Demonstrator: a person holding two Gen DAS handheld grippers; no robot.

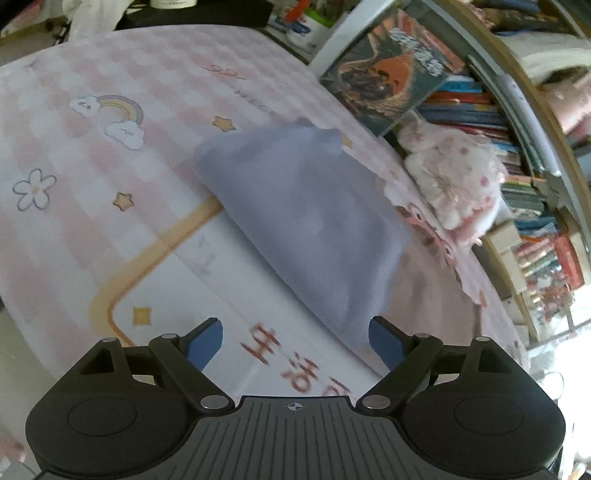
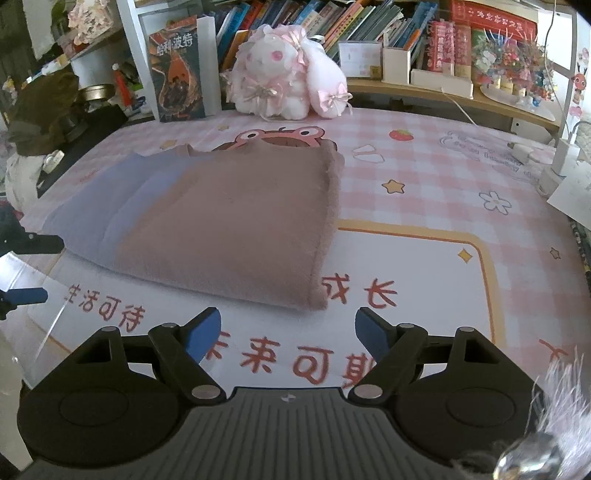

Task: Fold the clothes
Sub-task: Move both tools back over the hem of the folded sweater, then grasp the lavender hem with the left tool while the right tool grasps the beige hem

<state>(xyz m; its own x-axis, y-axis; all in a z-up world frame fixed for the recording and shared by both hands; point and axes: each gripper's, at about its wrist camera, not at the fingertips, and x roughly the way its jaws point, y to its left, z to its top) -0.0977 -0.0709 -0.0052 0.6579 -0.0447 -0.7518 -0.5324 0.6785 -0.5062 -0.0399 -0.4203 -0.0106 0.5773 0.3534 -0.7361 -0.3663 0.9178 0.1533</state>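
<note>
A folded garment lies on the pink checked mat. In the right wrist view its top is dusty pink [image 2: 236, 221] and a lavender part [image 2: 110, 206] shows along its left side. In the left wrist view the lavender part [image 1: 306, 221] lies ahead with the pink part [image 1: 432, 295] to its right. My left gripper [image 1: 295, 345] is open and empty just short of the lavender edge; its blue tips also show in the right wrist view [image 2: 22, 295]. My right gripper [image 2: 288, 334] is open and empty, just in front of the pink fold's near edge.
A white and pink plush rabbit [image 2: 288, 85] sits at the mat's far edge against a bookshelf [image 2: 369, 22]. A Harry Potter book [image 2: 177, 70] stands beside it. Chargers and cables [image 2: 554, 162] lie at the right. The printed mat [image 2: 424, 258] extends right of the garment.
</note>
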